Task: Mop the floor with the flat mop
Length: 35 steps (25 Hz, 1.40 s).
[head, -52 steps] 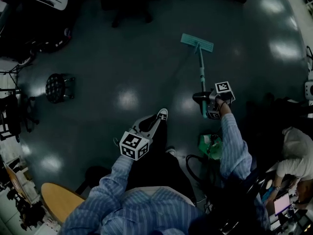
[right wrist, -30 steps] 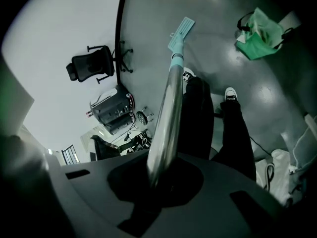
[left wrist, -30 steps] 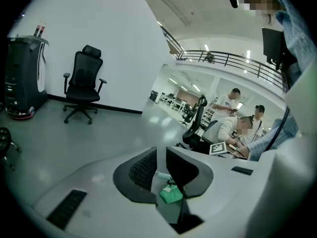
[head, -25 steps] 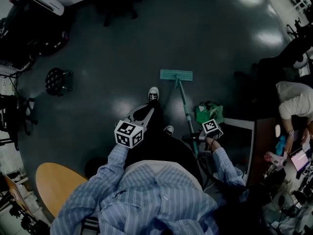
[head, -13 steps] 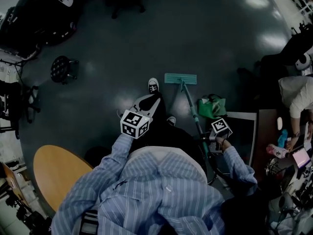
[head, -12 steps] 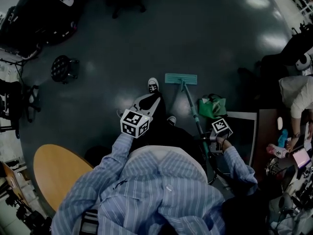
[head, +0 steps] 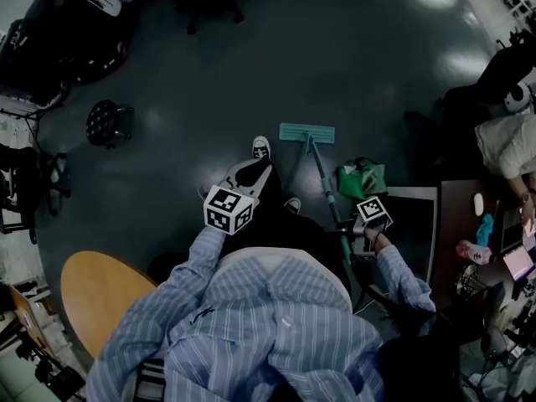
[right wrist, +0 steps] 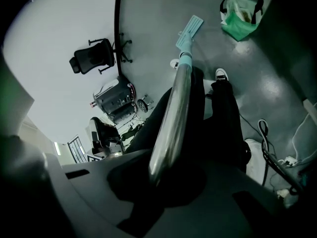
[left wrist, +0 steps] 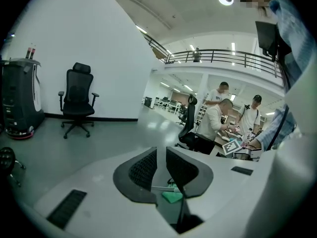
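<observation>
Dark glossy floor [head: 251,74] carries the flat mop [head: 319,172], its teal pad lying flat just ahead of the person's shoes; right gripper [head: 347,234] fingers clamp its metal handle, left gripper [head: 251,177] fingers slightly apart, empty

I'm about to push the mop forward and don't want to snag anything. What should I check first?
1. Right gripper shut on the mop handle: ok.
2. Mop head flat on the floor: ok.
3. Open floor beyond the mop head: ok.
4. Green bag away from the handle: not ok, right beside it.
5. Shoe away from the mop head: not ok, close beside its left end.
6. Left gripper free: ok, jaws narrowly apart, nothing held.
</observation>
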Each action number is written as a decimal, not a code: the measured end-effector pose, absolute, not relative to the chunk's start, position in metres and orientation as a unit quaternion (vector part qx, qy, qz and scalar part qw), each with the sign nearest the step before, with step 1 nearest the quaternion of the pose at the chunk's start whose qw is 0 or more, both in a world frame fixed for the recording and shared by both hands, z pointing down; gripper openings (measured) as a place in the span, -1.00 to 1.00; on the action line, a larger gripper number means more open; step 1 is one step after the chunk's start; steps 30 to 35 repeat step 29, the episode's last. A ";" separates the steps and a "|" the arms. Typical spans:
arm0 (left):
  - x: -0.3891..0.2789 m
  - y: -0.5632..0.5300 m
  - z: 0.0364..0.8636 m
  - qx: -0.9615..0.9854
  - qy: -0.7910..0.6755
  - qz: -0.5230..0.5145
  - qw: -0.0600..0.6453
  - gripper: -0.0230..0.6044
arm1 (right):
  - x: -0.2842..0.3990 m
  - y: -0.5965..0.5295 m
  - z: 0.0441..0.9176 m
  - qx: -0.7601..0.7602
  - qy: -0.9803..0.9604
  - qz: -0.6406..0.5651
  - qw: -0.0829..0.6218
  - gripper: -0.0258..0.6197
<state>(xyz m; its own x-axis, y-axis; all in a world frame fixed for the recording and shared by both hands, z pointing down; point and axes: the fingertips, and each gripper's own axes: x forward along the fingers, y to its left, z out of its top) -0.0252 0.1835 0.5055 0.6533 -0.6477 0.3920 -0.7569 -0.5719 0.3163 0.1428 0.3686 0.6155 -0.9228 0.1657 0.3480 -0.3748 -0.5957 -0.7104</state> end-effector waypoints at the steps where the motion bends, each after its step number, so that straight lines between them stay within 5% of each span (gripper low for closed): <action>1: -0.024 0.183 0.506 0.879 -0.399 0.118 0.234 -0.73 | 0.142 0.367 0.615 0.123 -0.424 0.885 0.149 -0.82; 35: -0.020 0.203 0.510 0.878 -0.402 0.118 0.231 -0.73 | 0.135 0.381 0.620 0.135 -0.423 0.880 0.170 -0.81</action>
